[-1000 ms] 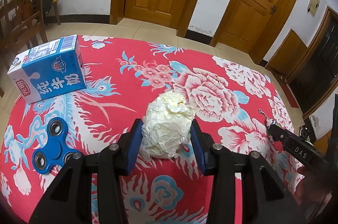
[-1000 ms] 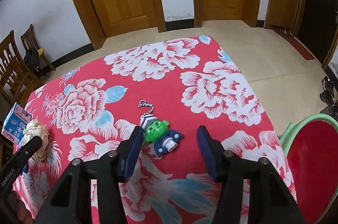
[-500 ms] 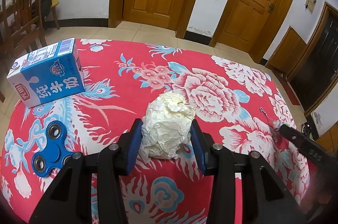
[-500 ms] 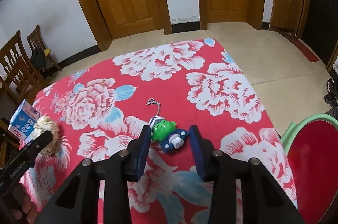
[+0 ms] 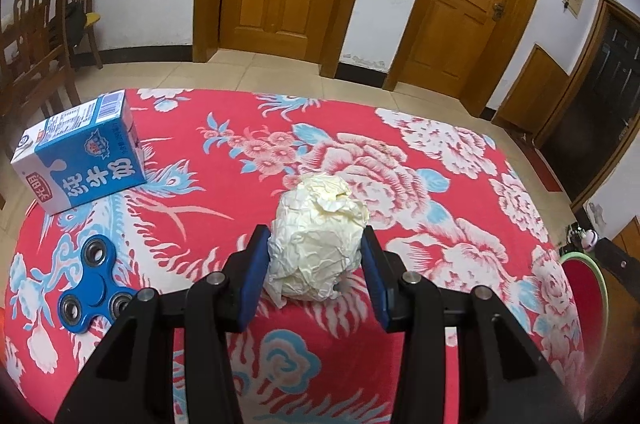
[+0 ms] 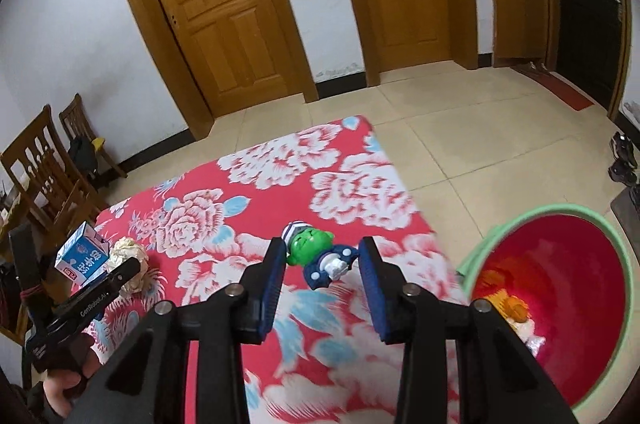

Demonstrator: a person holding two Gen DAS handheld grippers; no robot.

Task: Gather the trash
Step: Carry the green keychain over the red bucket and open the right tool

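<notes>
A crumpled ball of pale paper [image 5: 316, 244] rests on the red flowered tablecloth [image 5: 240, 191]. My left gripper [image 5: 316, 264] is shut on it, a blue pad against each side. In the right wrist view, my right gripper [image 6: 320, 264] is shut on a small green-headed toy figure [image 6: 316, 256] in blue clothes and holds it above the table's right part. A red bin with a green rim [image 6: 532, 220] stands beside the table at the right, with an orange item and white scraps inside. The left gripper [image 6: 112, 284] and the paper ball [image 6: 128, 252] also show at far left there.
A blue and white milk carton [image 5: 80, 159] lies at the table's left edge, with a blue fidget spinner [image 5: 94, 294] in front of it. Wooden chairs [image 5: 32, 35] stand left of the table. Beyond it are tiled floor and wooden doors.
My right gripper's jaws closed onto the green toy and lifted it off the cloth, moving right toward the red bin. The left gripper stayed on the paper ball.
</notes>
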